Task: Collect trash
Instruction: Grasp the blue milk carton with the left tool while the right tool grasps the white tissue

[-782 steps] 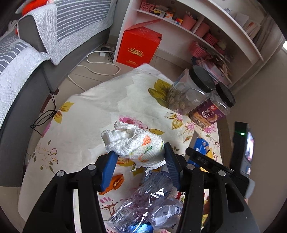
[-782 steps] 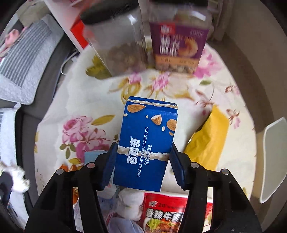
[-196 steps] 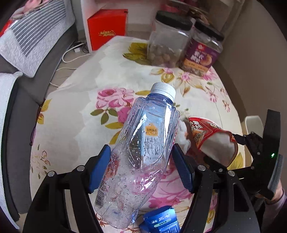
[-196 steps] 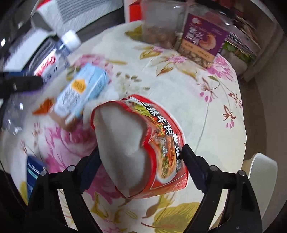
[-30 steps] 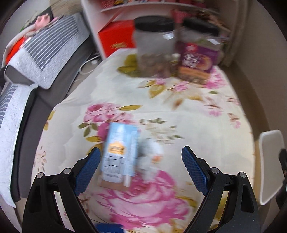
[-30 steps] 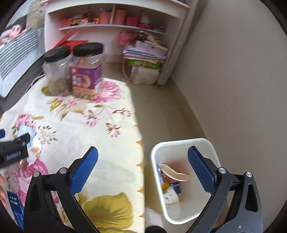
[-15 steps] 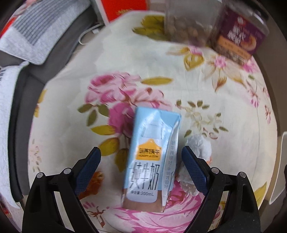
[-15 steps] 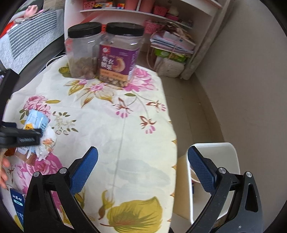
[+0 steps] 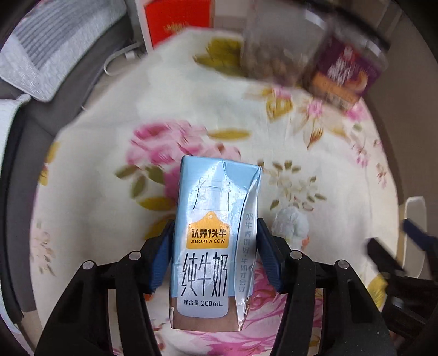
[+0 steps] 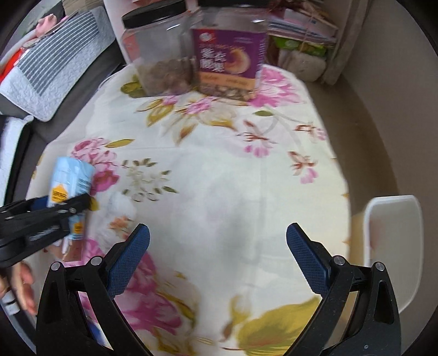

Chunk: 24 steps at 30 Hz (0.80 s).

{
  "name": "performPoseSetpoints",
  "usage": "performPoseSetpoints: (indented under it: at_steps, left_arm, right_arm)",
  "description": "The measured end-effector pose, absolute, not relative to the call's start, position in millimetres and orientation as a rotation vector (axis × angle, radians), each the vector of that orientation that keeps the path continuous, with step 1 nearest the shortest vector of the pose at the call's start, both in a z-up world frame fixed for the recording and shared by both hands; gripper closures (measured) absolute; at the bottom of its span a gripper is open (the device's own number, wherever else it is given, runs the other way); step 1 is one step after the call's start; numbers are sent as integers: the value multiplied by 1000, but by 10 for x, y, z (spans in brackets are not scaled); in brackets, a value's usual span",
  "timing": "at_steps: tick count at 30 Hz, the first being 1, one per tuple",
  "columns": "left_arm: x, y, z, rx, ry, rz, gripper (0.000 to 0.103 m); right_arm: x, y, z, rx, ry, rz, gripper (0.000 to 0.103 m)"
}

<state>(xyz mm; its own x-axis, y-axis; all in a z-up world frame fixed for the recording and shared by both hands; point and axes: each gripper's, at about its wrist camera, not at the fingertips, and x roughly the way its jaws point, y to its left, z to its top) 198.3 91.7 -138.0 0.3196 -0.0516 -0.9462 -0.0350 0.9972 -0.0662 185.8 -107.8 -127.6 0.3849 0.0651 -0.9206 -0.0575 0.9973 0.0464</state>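
Observation:
A light blue milk carton point(image 9: 213, 246) lies lengthwise between the blue pads of my left gripper point(image 9: 215, 224). The jaws are closing, and both pads touch the carton's sides. In the right wrist view the same carton point(image 10: 69, 180) shows at the left, with the left gripper point(image 10: 54, 213) across it. A crumpled white tissue point(image 9: 290, 221) lies on the floral tablecloth point(image 10: 219, 178) just right of the carton. My right gripper point(image 10: 218, 230) hangs open over the cloth with nothing between its fingers. The white trash bin point(image 10: 394, 246) stands beside the table's right edge.
Two black-lidded jars, one clear point(image 10: 161, 54) and one with a purple label point(image 10: 230, 54), stand at the table's far end. A sofa with a striped grey cover point(image 10: 49, 68) runs along the left. A red box point(image 9: 178, 19) sits on the floor beyond. A hand point(image 10: 22, 279) shows at lower left.
The left jaws have come in from wide apart onto the carton's sides, and the gripper sank closer to it. The right gripper swung from over the bin to over the table.

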Motion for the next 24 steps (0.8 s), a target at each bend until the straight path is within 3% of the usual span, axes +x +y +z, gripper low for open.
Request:
performPoseSetpoints:
  at_steps: [10,12,13,14,15,16,24]
  left_arm:
    - [1749,1438,-800,-159,1079,29,46]
    - [1729,1491,-825,-163,1084,40,46]
    - [1715,1524,-851,-165,1091,46,46]
    - [1706,1552,-876,-171,1097,51,46]
    - [1713,1567,-889,-175,1103,52,46]
    - [1711,1593,-917,-180,1110,55,46]
    - [1674,1671,-895,-195,1086,81,46]
  right_arm:
    - [2012,-437,-1559,81,1222,210,11]
    - [2011,-330,-1629,52,1235,221,17]
    - [2015,-295,-1673,36,1246,226,26]
    - [2015,-273,-1705,24,1257,230,41]
    - [2007,-247,-1722,-7,1250,224,45]
    - [2003,-238,-1697,-10,1233,233,64]
    - [1975,-287,-1237,17,1095,261,67]
